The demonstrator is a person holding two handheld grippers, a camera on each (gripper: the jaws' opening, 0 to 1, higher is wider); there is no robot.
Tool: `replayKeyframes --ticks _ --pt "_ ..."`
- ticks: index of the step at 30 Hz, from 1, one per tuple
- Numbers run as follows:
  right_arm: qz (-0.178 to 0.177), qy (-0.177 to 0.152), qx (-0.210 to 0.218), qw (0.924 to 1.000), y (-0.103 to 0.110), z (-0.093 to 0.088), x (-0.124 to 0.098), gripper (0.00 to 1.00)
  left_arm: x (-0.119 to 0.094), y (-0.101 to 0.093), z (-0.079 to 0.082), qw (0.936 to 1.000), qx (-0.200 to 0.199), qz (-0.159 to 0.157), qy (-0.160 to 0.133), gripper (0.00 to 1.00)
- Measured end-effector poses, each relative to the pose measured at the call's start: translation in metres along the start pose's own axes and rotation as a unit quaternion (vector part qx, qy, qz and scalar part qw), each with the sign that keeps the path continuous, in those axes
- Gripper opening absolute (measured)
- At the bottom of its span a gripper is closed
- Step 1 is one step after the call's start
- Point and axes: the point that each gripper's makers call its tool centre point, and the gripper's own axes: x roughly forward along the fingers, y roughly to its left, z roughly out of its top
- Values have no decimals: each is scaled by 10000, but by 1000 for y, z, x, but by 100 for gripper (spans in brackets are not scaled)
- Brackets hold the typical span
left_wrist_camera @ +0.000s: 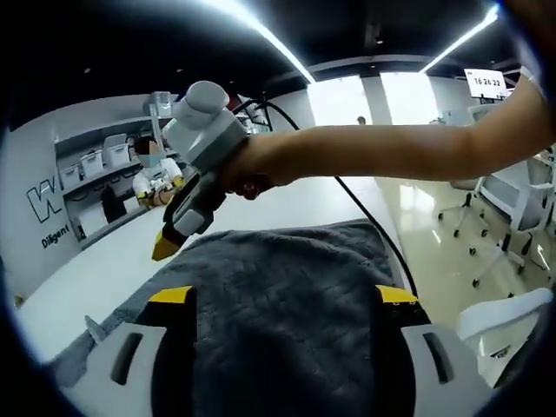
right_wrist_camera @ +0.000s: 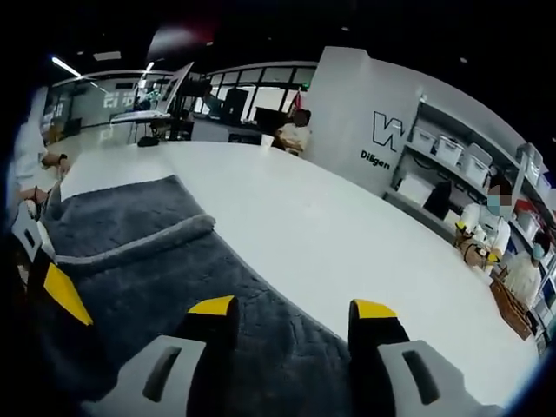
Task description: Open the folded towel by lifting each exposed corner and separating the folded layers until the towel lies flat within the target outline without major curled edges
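On white table (right_wrist_camera: 330,226), grey towel (left_wrist_camera: 278,295) beneath left gripper (left_wrist_camera: 282,295) and right gripper (right_wrist_camera: 294,306), both agape, empty.

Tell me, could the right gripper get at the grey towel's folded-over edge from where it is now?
Probably yes. The right gripper hangs open just over the grey towel, and the raised folded edge lies ahead of its jaws with nothing between. The left gripper sits off to the side.

Both views sit low and close over the grey towel (left_wrist_camera: 287,304) on the white table (right_wrist_camera: 347,252) (the shared ground). The left gripper view faces the windows; the right gripper view faces the shelves (right_wrist_camera: 460,156).
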Motion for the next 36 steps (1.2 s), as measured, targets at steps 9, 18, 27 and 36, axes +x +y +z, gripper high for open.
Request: replayKeyframes --ticks 9,18,27,36 --pt "70 44 -8 10000 11 0 2 47 -21 3 -6 9999 -123 65 -77 79" --pt "141 37 -24 9999 28 11 11 48 -43 16 -15 9992 -177 357 -58 78" --pt "255 -3 -14 9997 45 20 22 46 -44 18 -18 9988 -204 454 27 79" --pt "415 -78 36 9991 61 30 36 44 -46 19 -25 9986 -154 480 171 77"
